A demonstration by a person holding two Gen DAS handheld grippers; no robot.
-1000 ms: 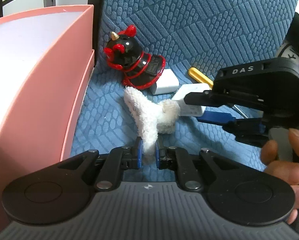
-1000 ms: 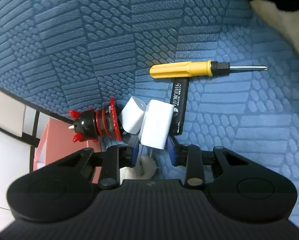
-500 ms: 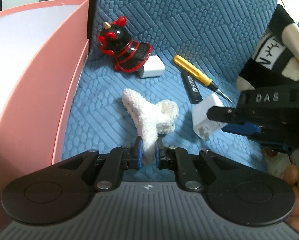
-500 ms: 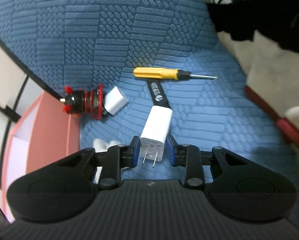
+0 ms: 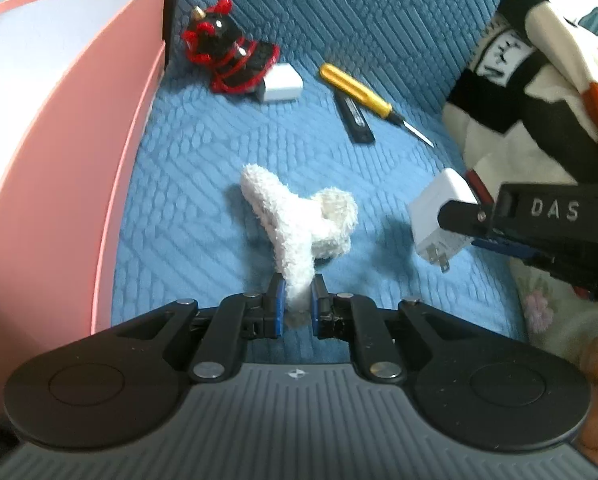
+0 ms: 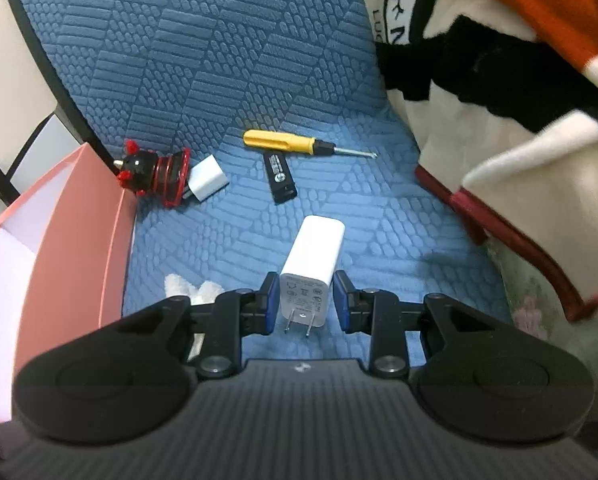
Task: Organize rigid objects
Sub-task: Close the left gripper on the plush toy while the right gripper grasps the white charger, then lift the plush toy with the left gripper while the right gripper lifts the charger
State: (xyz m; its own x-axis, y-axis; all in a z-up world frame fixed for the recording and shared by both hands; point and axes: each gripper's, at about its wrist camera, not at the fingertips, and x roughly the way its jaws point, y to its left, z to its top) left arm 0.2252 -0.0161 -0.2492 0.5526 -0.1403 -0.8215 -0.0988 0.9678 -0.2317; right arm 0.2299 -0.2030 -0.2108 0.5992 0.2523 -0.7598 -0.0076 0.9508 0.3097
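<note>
Two grippers, each loaded. Left wrist view: left gripper (image 5: 297, 300) pinches fluffy white toy (image 5: 299, 220) over blue cushion (image 5: 203, 168); pink box (image 5: 99, 152) at left. Right gripper (image 5: 455, 224) at right edge carries white charger (image 5: 439, 212), prongs down.

Right wrist view: right gripper (image 6: 305, 300) fingers pressed on white charger (image 6: 313, 268), lifted off cushion (image 6: 379, 216). Behind: yellow screwdriver (image 6: 287, 142), black stick (image 6: 279, 172), small white adapter (image 6: 207, 178) touching red-black figurine (image 6: 155, 172).

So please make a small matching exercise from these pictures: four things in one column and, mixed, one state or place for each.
Things:
1. white charger
2. fluffy white toy
3. yellow screwdriver
4. small white cube plug

States:
A. beside the red and black figure
B. gripped by the left tool
C. beside the black stick
D. gripped by the right tool

Pairs: 1-D, 2-B, 3-C, 4-A
</note>
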